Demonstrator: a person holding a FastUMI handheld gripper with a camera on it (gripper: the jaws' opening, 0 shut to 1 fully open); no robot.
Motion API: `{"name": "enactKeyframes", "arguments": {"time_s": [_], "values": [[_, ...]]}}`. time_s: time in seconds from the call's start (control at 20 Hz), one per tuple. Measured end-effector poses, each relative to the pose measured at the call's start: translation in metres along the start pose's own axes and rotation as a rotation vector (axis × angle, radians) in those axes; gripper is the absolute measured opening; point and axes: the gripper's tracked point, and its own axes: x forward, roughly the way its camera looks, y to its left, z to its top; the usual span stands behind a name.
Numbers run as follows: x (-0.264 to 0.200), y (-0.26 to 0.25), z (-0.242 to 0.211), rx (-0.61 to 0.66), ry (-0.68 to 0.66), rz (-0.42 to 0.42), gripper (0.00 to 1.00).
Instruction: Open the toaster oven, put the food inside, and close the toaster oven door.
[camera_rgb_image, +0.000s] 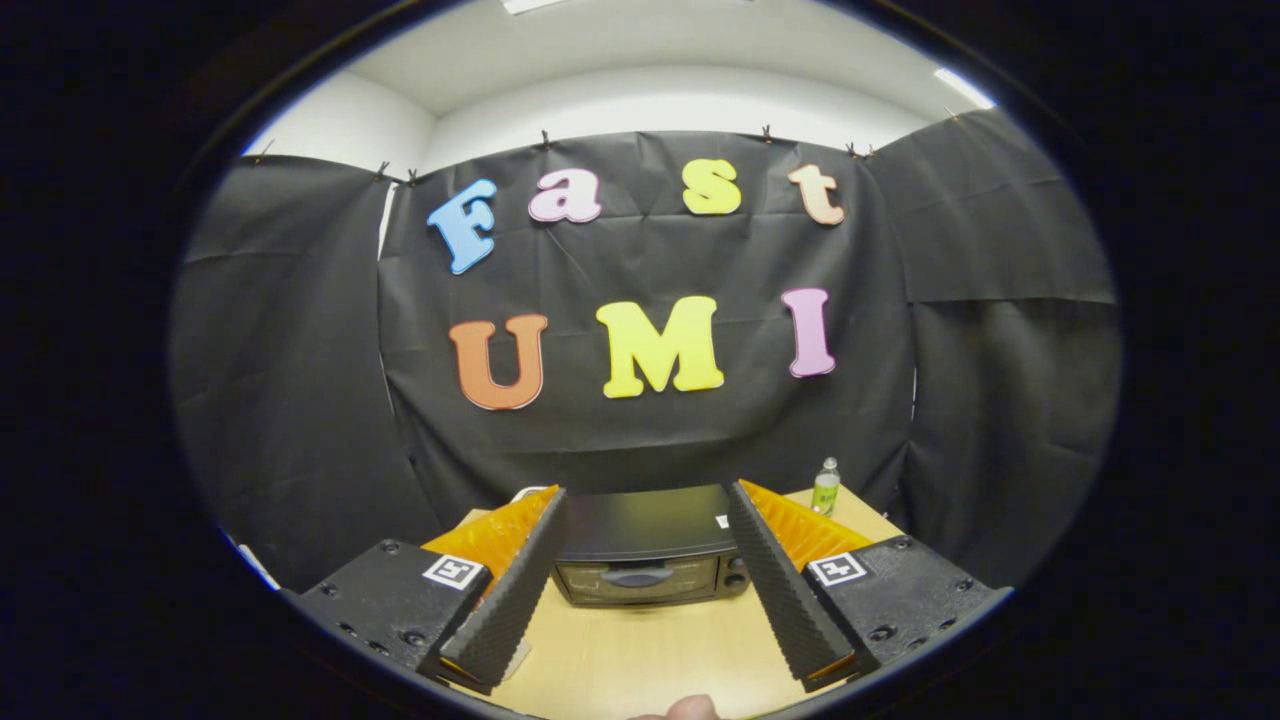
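- The handheld two-finger gripper (645, 520) is held above the pale wooden tabletop (640, 650), its two ridged fingers (515, 590) reaching forward from black mounting blocks that each carry a small square black-and-white marker (455, 571).
- The jaws stand wide apart, with nothing between them but open air and the view of the table beyond; neither finger touches anything.
- The black toaster oven with a dark glass door (645, 555) sits on the table beyond the fingertips, framed in the gap between the two fingers.
- The oven's door is shut, with a dark curved handle (637, 577) across the upper part of the glass and small round knobs (737, 575) on the oven's right-hand panel.
- The oven's flat black top faces the camera, and a small white tag shows near its right edge, partly hidden by the right finger.
- A small clear plastic bottle with a green label and a white cap (826, 486) stands upright on the far right corner of the table, behind the right finger and to the right of the oven, apart from it.
- A rounded bit of a fingertip, part of a person's hand (680, 708), shows at the near side of the table, below the gap between the fingers.
- Black cloth hangs as the booth's wall behind the table, with white wall and ceiling above it.
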Motion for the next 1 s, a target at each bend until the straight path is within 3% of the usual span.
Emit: {"name": "enactKeyframes", "arguments": {"time_s": [1.0], "values": [[0.017, 0.019, 0.006, -0.036, -0.025, 0.038, 1.00]]}}
